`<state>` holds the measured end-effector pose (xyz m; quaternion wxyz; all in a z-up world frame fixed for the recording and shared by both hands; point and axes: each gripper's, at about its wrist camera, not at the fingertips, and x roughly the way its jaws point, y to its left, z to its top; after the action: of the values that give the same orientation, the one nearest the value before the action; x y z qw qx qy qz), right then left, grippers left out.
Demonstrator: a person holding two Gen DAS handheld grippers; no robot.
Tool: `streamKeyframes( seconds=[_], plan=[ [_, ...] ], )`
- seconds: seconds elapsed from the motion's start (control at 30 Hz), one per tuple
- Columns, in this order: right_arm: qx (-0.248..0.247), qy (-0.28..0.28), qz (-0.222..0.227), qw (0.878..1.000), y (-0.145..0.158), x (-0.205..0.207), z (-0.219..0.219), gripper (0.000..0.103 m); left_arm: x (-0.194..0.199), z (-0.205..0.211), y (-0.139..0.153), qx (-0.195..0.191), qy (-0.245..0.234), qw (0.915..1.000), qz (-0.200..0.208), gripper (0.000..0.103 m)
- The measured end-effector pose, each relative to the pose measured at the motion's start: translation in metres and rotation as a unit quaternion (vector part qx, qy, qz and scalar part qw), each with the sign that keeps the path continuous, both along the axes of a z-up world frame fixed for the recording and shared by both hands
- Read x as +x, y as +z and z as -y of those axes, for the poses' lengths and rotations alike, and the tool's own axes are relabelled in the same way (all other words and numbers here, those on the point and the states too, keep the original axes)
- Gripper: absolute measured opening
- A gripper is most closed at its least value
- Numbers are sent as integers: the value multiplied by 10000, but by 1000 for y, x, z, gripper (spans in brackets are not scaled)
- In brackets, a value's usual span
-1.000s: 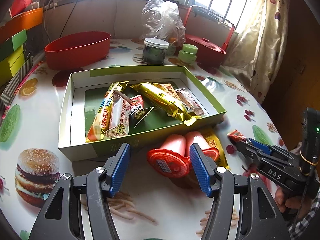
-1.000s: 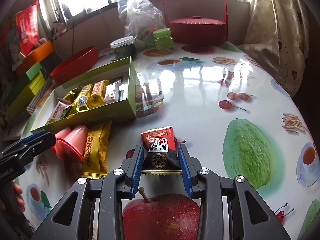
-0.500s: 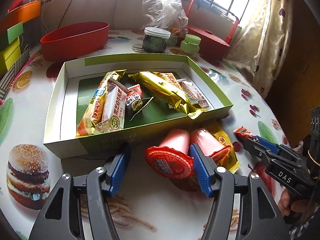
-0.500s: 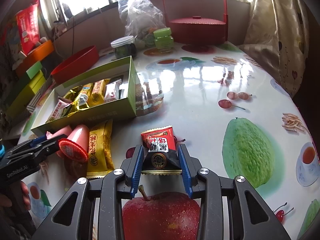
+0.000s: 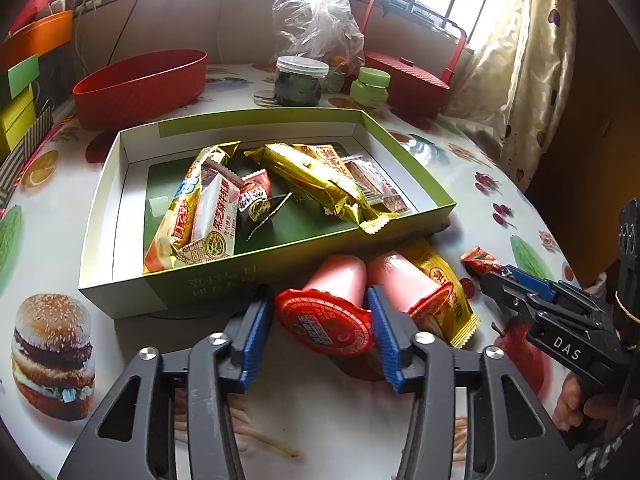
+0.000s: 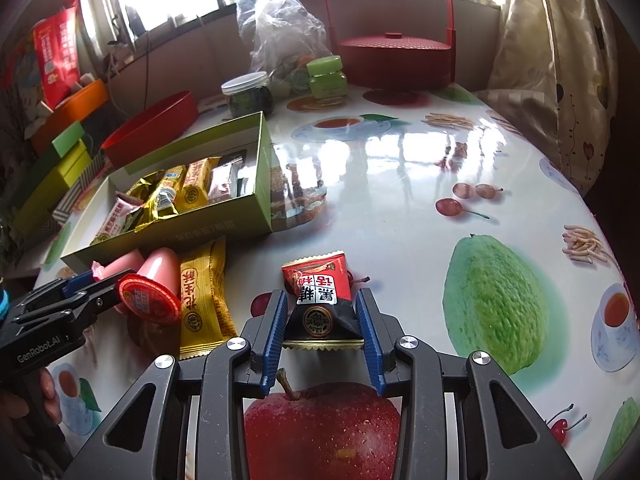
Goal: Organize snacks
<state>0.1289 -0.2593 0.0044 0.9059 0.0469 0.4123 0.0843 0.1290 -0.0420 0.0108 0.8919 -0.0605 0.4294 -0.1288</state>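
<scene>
Now, your left gripper (image 5: 322, 316) is closing on the nearer pink jelly cup (image 5: 328, 304), which lies on its side on the table (image 5: 52, 216) just in front of the green box (image 5: 256, 276). Its red foil lid faces you and sits between the blue pads, which look to be at its rim or just touching it; whether they press yet you cannot tell, so treat the jaws as not yet clamped. Close gently: the lid's flange is thin and the cup looks soft, so a grip further along the body would likely hold better than one on the lid edge. A second pink cup (image 5: 404, 280) lies touching it on the right, partly over a yellow packet (image 5: 444, 292); watch that your right-hand pad does not catch it.

Your right gripper (image 6: 322, 318) is clamped on a small red-and-black snack packet (image 6: 320, 300), low over the table. Keep it steady there, clear of the left tool. The box already holds several wrapped bars; lift the cup clear of the near wall and drop it into the bare green patch.
</scene>
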Motion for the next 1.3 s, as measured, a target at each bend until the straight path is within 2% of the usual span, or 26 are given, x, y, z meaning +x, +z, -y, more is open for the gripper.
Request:
streamKeyframes(
  seconds=[0.67,1.3],
  plan=[
    [-33,12,6,10000,0,-2,0,34,-7,4,3,130,-43,9998,113,45],
    [60,69,94,9999,5,-15,-1,33,-26,2,16,98,-76,9995,278,45]
  ],
)
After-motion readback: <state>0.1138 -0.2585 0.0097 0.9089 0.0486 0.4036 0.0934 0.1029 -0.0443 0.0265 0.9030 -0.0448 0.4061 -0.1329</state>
